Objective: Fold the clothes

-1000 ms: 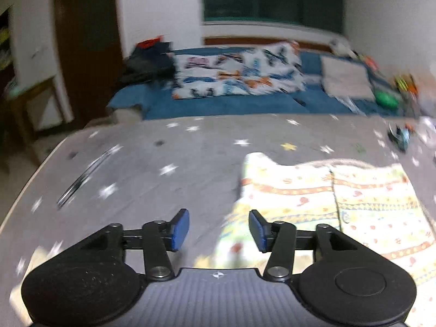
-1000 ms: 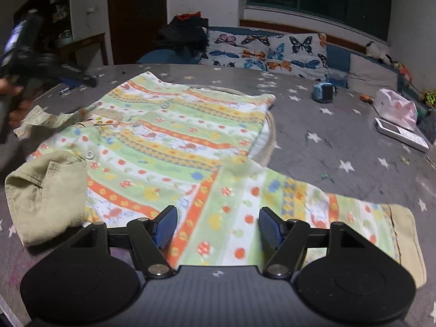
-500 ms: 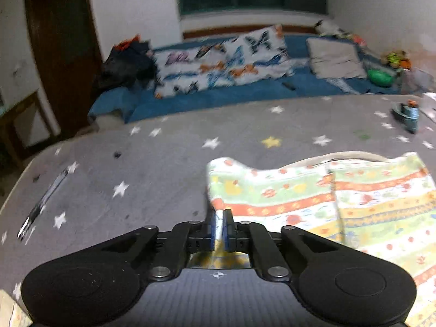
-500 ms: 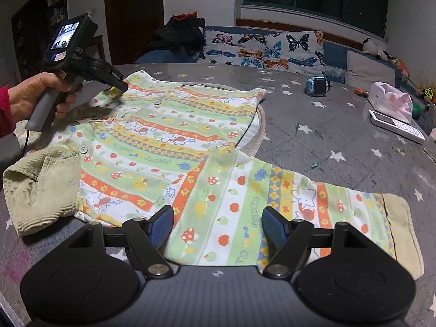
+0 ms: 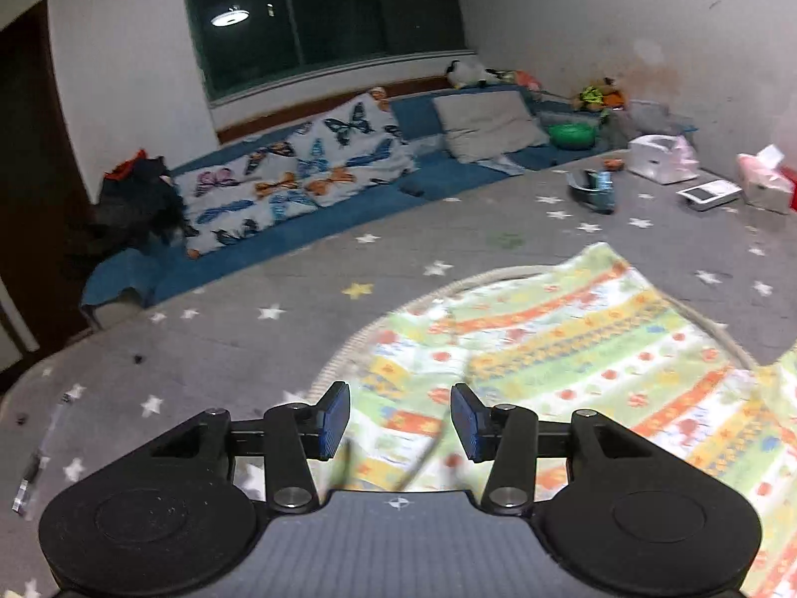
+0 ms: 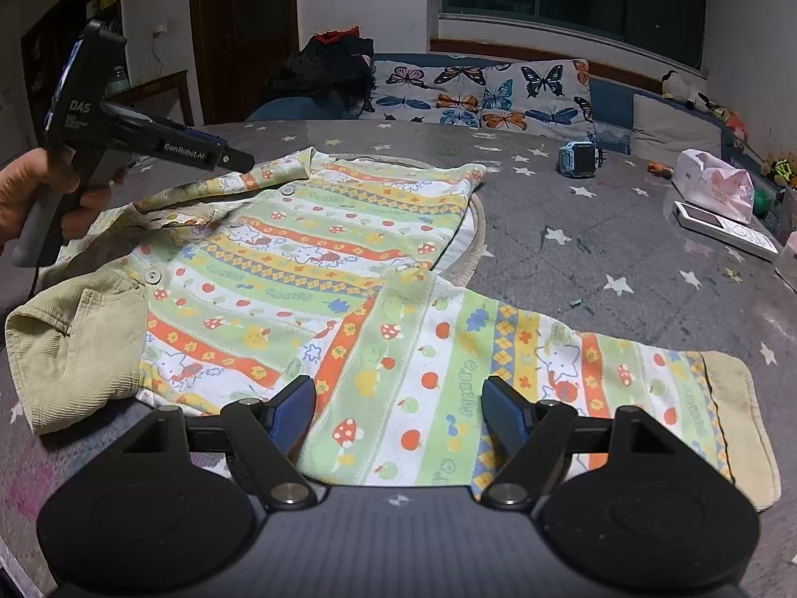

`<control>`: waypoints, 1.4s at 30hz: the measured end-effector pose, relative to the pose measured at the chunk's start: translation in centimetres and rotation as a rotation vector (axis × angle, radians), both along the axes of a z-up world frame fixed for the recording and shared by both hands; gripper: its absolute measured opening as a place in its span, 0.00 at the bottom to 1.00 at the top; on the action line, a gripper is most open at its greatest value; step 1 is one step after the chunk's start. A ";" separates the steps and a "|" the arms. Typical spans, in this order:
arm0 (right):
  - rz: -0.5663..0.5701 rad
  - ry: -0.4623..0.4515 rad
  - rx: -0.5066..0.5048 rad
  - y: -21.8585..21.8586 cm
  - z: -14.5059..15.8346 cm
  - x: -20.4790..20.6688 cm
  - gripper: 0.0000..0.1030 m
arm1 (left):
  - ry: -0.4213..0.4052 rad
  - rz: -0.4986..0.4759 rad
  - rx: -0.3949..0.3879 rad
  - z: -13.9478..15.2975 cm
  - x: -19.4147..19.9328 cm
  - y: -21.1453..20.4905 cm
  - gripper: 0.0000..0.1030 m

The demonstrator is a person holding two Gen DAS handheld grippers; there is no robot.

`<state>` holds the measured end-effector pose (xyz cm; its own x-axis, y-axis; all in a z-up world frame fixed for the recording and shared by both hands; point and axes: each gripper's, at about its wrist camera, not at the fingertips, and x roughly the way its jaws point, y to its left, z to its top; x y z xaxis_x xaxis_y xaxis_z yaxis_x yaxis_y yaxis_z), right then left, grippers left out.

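Note:
A child's striped shirt [image 6: 324,259] with cartoon prints and a khaki collar [image 6: 74,339] lies flat on the grey star-patterned mat [image 6: 622,229]. Its right sleeve [image 6: 498,373] stretches out sideways, and my right gripper [image 6: 398,398] hovers over it with jaws opening and nothing pinched. The other sleeve lies folded onto the shirt's body. A hand holds my left gripper [image 6: 239,162] just above that folded sleeve. In the left wrist view the left gripper [image 5: 398,413] has its jaws opening, with the shirt [image 5: 573,349] lying loose below them.
On the mat to the right lie a small blue gadget [image 6: 578,159], a pink and white bag [image 6: 712,184] and a flat white device [image 6: 722,229]. Butterfly-print pillows [image 6: 488,94] line the far edge. A pen [image 5: 30,478] lies at the mat's left.
The left gripper shut on the shirt's sleeve edge, carried it over the shirt's body and now stands open again, cloth released. The right gripper's jaws widened a little; it stayed in place.

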<state>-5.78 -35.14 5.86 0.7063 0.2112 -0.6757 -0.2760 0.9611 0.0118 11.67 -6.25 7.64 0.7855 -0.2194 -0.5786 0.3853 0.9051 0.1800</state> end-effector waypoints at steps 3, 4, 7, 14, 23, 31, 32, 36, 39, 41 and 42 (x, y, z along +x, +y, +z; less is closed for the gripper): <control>0.000 0.000 -0.001 0.1 0.0 0.1 0.75 | 0.048 -0.013 0.019 -0.6 1.4 -0.2 0.47; 0.000 0.001 -0.001 0.1 0.0 0.1 0.75 | 0.064 -0.022 0.027 -0.9 1.7 -0.4 0.47; 0.000 0.002 0.000 0.1 0.0 0.1 0.75 | 0.096 -0.030 0.057 -2.1 2.4 -0.8 0.30; 0.013 0.011 -0.005 0.0 0.0 0.5 0.76 | -0.040 0.138 0.108 -1.1 3.0 0.4 0.10; 0.005 0.031 -0.019 0.4 0.2 0.9 0.79 | -0.005 0.452 0.152 -0.1 6.6 5.1 0.21; -0.017 0.008 -0.011 0.1 -0.3 0.7 0.87 | 0.026 0.533 0.013 6.1 -5.1 8.1 0.73; -0.021 -0.002 -0.009 0.1 -0.4 0.6 0.88 | 0.019 0.531 0.022 6.5 -7.2 7.9 0.83; -0.040 -0.027 -0.004 0.2 -0.6 0.3 0.89 | 0.002 0.533 0.060 6.8 -14.5 6.9 0.95; -0.057 -0.030 -0.002 0.4 -0.6 0.3 0.89 | 0.017 0.574 0.026 6.3 -17.9 6.8 0.97; -0.073 -0.032 0.002 0.5 -0.7 0.3 0.89 | 0.022 0.585 -0.016 6.3 -19.1 7.1 1.00; -0.083 -0.034 0.005 0.6 -0.7 0.3 0.90 | 0.024 0.585 -0.031 6.4 -19.6 7.2 1.00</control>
